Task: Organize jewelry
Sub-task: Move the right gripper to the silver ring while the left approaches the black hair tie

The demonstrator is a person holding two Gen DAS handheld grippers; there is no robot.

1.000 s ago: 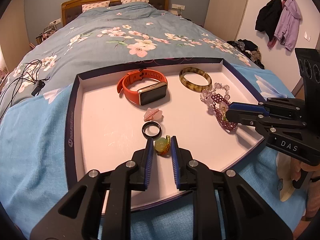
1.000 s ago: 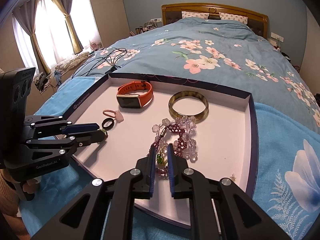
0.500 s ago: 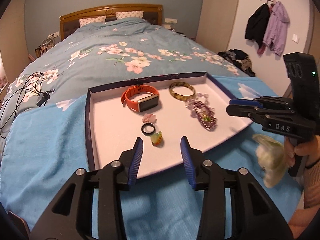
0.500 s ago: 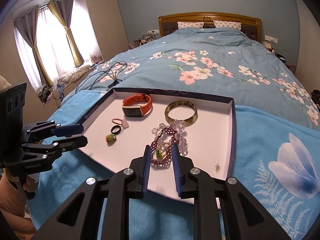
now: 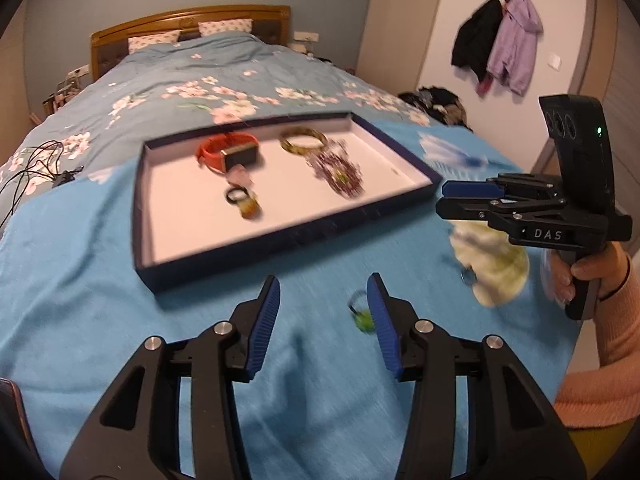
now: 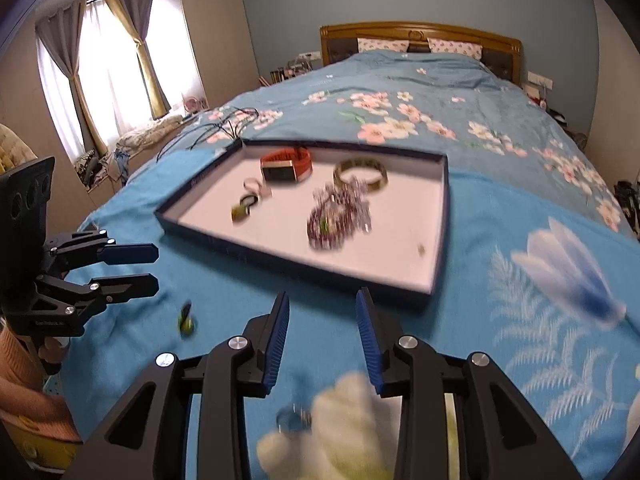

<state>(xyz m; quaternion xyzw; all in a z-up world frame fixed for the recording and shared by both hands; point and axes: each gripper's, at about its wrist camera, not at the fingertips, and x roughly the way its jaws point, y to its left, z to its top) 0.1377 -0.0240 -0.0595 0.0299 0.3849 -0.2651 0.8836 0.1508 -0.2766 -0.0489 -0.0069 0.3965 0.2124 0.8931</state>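
A dark-rimmed tray [image 5: 280,236] [image 6: 296,258] lies on the blue blanket. In it are an orange watch [image 5: 224,152] [image 6: 286,164], a brown bangle [image 5: 302,142] [image 6: 360,172], a purple bead bracelet [image 5: 340,176] [image 6: 336,216], a black ring [image 5: 236,195] [image 6: 249,201] and a green-stone ring [image 5: 250,210] [image 6: 239,213]. Another green ring [image 5: 362,320] [image 6: 186,320] lies on the blanket outside the tray. My left gripper [image 5: 324,320] [image 6: 152,268] is open and empty near it. My right gripper [image 6: 322,336] [image 5: 444,196] is open and empty, above a cream shell-shaped dish [image 6: 344,432] [image 5: 492,268].
A small silver ring [image 6: 294,420] [image 5: 468,276] lies by the dish. Black cables [image 5: 36,172] [image 6: 216,132] lie on the floral bedspread beyond the tray. The wooden headboard [image 6: 420,36] stands at the far end.
Both grippers have let go of their jewelry, opened wide and pulled back from the tray towards the near blanket edge. The bead bracelet and green-stone ring now lie in the tray.
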